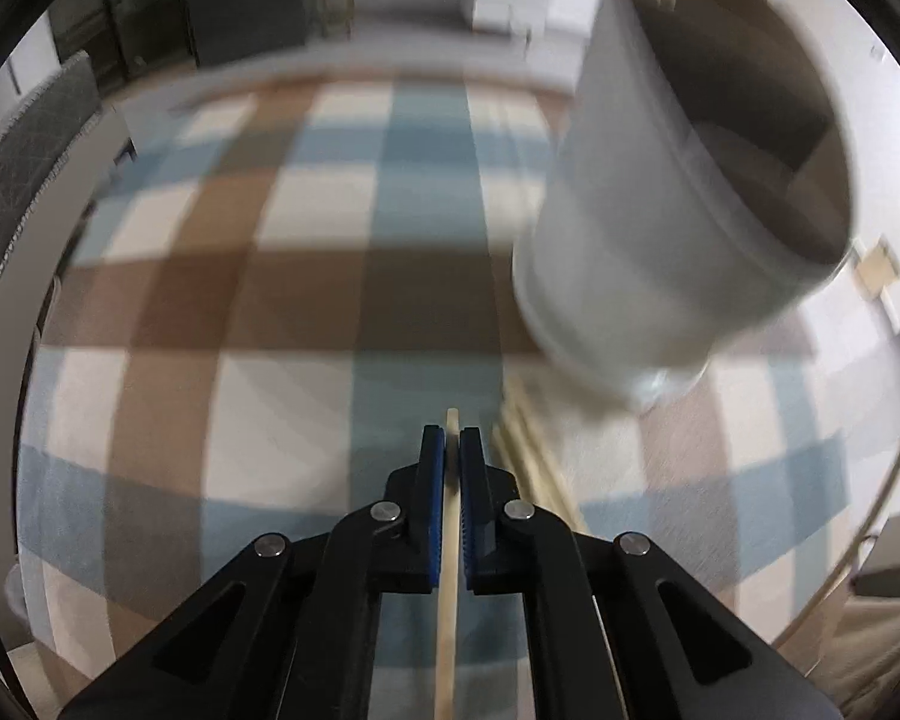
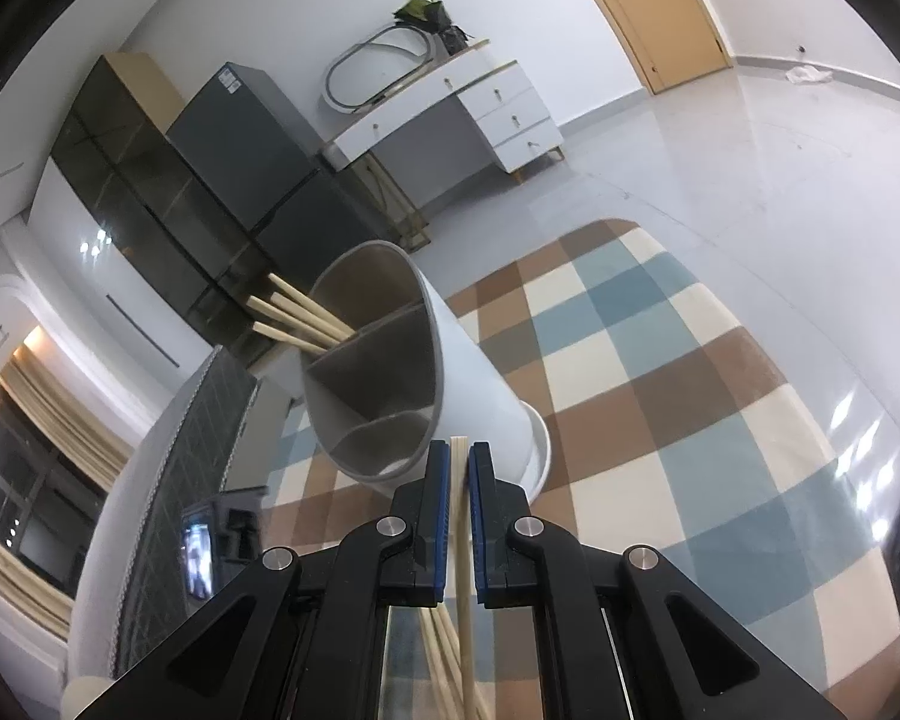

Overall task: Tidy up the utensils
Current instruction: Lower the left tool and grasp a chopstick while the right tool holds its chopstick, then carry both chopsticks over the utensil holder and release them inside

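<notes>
Underneath, a checked cloth (image 2: pixel 660 372) in brown, blue and cream squares is seen covering the work surface in both wrist views, with a pale glossy floor (image 2: pixel 750 138) beyond it in the right wrist view. Against the far wall a dark cabinet (image 2: pixel 150 180), a grey fridge (image 2: pixel 252 138), a white desk with drawers (image 2: pixel 492 114) and a wooden door (image 2: pixel 660 6) are recorded. The white utensil holder (image 2: pixel 480 372) stands on the cloth on a flared base; in the right wrist view it appears tilted, which may be lens effect only. Its grey interior is divided into compartments, and several pale chopsticks in the holder (image 2: pixel 294 318) are seen projecting from the far-left compartment; the nearer compartments look vacant. In the left wrist view the same holder (image 1: pixel 660 228) is blurred and fills the upper right of the frame. The left gripper (image 1: pixel 452 438) is closed tight on a single chopstick (image 1: pixel 450 516), clamped between the blue pads, its tip just clearing the fingertips above the cloth. Loose chopsticks on the cloth (image 1: pixel 528 456) are noted just right of that gripper, blurred. The right gripper (image 2: pixel 459 456) is clamped on a pair of chopsticks (image 2: pixel 461 516), their tips just beside the holder's near rim; further sticks are visible fanning out below the pads, count not determinable.
</notes>
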